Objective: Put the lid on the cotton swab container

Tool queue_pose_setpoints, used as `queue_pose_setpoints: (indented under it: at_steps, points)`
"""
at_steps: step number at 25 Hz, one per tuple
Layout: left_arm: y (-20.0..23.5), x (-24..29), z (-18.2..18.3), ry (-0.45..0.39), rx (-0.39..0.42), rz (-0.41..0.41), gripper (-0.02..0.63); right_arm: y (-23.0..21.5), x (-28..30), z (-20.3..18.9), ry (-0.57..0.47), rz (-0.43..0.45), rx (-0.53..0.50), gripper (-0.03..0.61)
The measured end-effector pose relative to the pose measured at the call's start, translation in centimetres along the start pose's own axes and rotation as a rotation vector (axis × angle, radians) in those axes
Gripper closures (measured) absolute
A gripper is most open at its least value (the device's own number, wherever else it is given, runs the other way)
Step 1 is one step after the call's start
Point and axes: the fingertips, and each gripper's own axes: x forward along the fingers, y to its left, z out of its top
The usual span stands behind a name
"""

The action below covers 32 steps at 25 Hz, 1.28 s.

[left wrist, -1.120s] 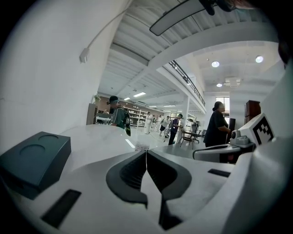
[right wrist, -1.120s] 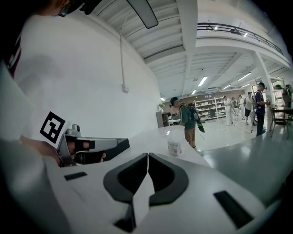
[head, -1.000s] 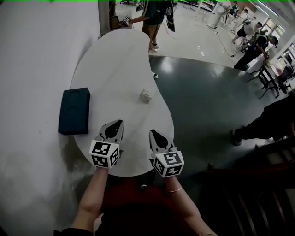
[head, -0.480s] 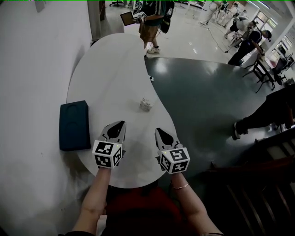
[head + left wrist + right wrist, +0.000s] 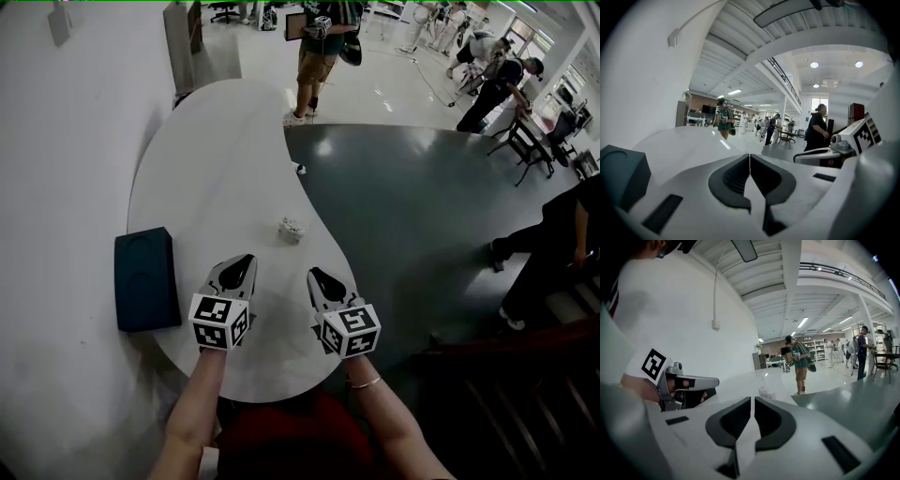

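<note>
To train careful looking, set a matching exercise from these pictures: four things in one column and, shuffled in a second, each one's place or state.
Things:
1. dark blue box
2. small clear container
3. left gripper
4. person in green top

Places or states:
A. standing beyond the table's far end
B. jaws together, nothing between them
C. at the table's left edge
D. near the table's right edge

Pairs: 1-C, 2-D, 3-B, 4-A

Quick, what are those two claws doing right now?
Left gripper: closed, holding nothing.
Right gripper: closed, holding nothing.
</note>
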Motion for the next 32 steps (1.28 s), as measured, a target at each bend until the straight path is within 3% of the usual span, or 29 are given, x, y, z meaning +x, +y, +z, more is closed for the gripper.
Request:
queue_pose_setpoints:
  at_steps: [10,14,23,32]
  points:
    - [1.0,2.7,0.1,0.025,-0.001,0.03,0.588,-2.3,3.7,-0.3,0.047,0.059,-0.001,0.555]
    - [1.2,4.0,-0.4,0.039,-0.009,0.042,0.588,-3.2,5.6,-0.7,0.088,0.095,-0.017,0.484]
    - [1.7,6.3,-1.2,0.054,-0.041,0.076,0.588,-5.2,9.0,-1.8,0.15,0.14,-0.067,0.391]
    - [2.8,7.8,-2.0,0.062,-0.065,0.102,0.588,-5.7,11.6,-2.3,0.182,0.179,-0.099,0.359]
